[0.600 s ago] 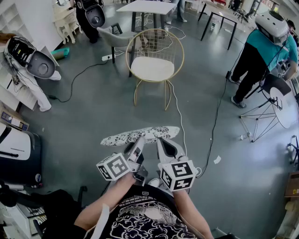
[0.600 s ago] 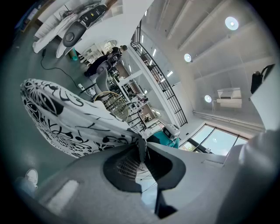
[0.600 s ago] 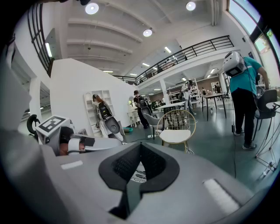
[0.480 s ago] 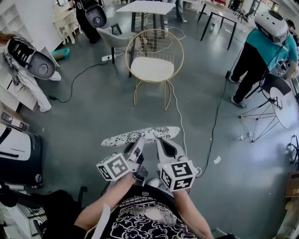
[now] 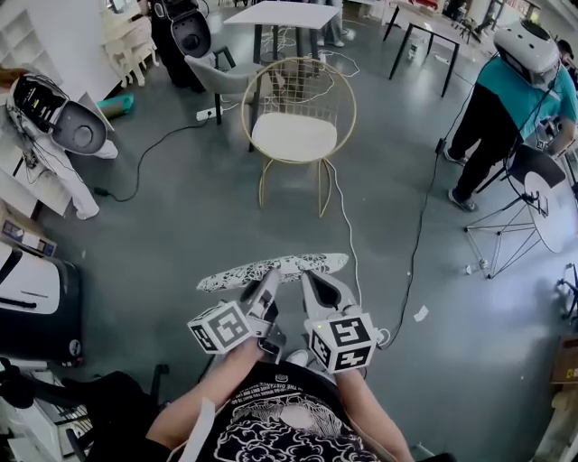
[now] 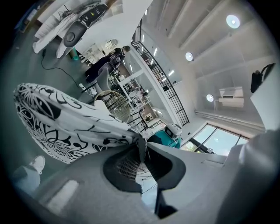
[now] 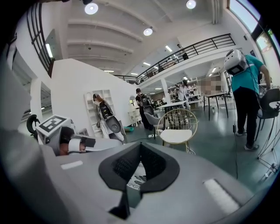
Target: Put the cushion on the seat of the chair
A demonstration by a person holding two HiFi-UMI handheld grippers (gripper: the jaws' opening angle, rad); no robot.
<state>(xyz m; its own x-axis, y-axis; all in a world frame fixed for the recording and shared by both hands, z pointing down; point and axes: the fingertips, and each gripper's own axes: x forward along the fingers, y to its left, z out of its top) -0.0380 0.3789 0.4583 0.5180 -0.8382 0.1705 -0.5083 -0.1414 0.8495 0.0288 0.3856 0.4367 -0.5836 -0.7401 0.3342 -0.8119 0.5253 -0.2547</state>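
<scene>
2 grippers clenching cushion (image 5: pixel 271 268).
left gripper (image 5: pixel 268 285) and right gripper (image 5: pixel 310 281) are pinching its near edge; chair (image 5: pixel 294 135) is standing well apart.

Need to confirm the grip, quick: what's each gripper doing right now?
Left gripper: closed on the cushion edge.
Right gripper: closed, also holding the cushion.

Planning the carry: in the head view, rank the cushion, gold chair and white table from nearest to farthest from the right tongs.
1. Cushion, gripped in the right tongs.
2. Chair, straight ahead.
3. Table, behind the chair.
</scene>
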